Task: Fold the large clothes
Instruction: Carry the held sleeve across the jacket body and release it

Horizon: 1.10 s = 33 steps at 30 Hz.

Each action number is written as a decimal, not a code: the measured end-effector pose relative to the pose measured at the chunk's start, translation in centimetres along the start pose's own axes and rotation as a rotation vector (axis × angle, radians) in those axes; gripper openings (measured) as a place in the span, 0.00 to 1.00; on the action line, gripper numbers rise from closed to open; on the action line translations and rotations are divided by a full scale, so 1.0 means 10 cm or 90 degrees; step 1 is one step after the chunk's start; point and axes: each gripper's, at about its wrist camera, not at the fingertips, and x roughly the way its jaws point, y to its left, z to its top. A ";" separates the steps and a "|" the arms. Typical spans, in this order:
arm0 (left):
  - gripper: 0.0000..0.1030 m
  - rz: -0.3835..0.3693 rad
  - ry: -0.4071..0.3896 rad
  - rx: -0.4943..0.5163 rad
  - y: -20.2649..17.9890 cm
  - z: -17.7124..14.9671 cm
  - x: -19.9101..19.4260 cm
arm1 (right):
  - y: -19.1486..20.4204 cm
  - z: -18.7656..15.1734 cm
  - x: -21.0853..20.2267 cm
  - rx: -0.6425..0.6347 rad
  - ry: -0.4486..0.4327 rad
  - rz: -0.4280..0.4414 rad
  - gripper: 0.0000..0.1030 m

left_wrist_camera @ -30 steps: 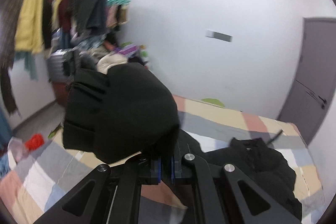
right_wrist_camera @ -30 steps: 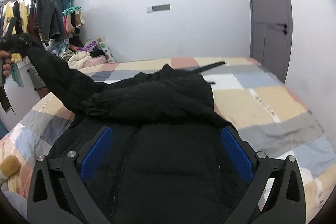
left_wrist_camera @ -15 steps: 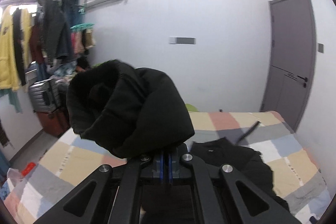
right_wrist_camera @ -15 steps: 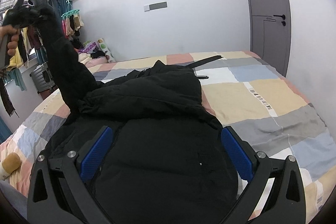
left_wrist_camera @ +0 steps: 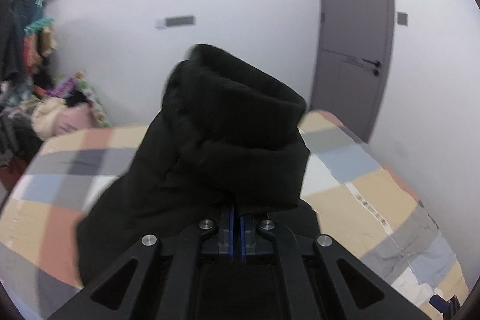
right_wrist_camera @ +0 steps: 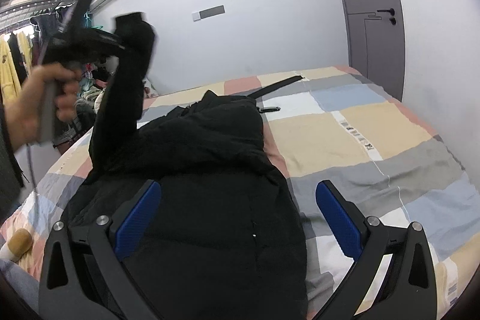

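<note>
A large black padded jacket (right_wrist_camera: pixel 210 170) lies spread on the patchwork bed cover (right_wrist_camera: pixel 375 140). Its left sleeve (right_wrist_camera: pixel 126 86) is lifted high, and its cuff (left_wrist_camera: pixel 234 122) bulges right in front of the left wrist camera. My left gripper (left_wrist_camera: pixel 237 215) is shut on that sleeve, with cloth pinched between the blue pads; in the right wrist view a hand (right_wrist_camera: pixel 45 98) holds the left gripper (right_wrist_camera: pixel 117 41) above the jacket's left side. My right gripper (right_wrist_camera: pixel 237 218) hovers low over the jacket's body, open, with nothing pressed between its blue pads (right_wrist_camera: pixel 138 218).
A grey door (right_wrist_camera: pixel 369 14) stands in the far right wall. A clothes rail (right_wrist_camera: pixel 18 50) with hanging garments and a pile of clothes (left_wrist_camera: pixel 66 110) fill the left corner. A black strap (right_wrist_camera: pixel 276 86) lies on the far part of the bed, and a plush toy (right_wrist_camera: pixel 18 242) at its near left edge.
My left gripper has swung the sleeve from far out on the left up and across over the jacket. The right gripper has edged closer over the jacket's body.
</note>
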 end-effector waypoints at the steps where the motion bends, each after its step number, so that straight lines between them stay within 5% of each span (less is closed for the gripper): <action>1: 0.02 -0.004 0.002 0.002 -0.08 -0.08 0.11 | -0.01 -0.02 0.03 0.000 0.004 -0.001 1.00; 11: 0.02 -0.023 0.017 -0.045 -0.38 -0.76 1.09 | -0.06 -0.05 0.37 0.022 0.019 0.000 1.00; 21: 0.02 -0.042 0.145 -0.023 -0.42 -1.26 1.80 | -0.16 -0.14 0.56 0.057 0.049 -0.001 1.00; 27: 0.02 -0.056 0.139 -0.029 -0.38 -1.27 1.75 | -0.04 -0.19 0.64 0.023 0.053 -0.002 1.00; 33: 0.10 -0.024 0.058 0.044 -0.49 -1.28 1.20 | -0.05 -0.17 0.59 0.020 0.031 -0.006 1.00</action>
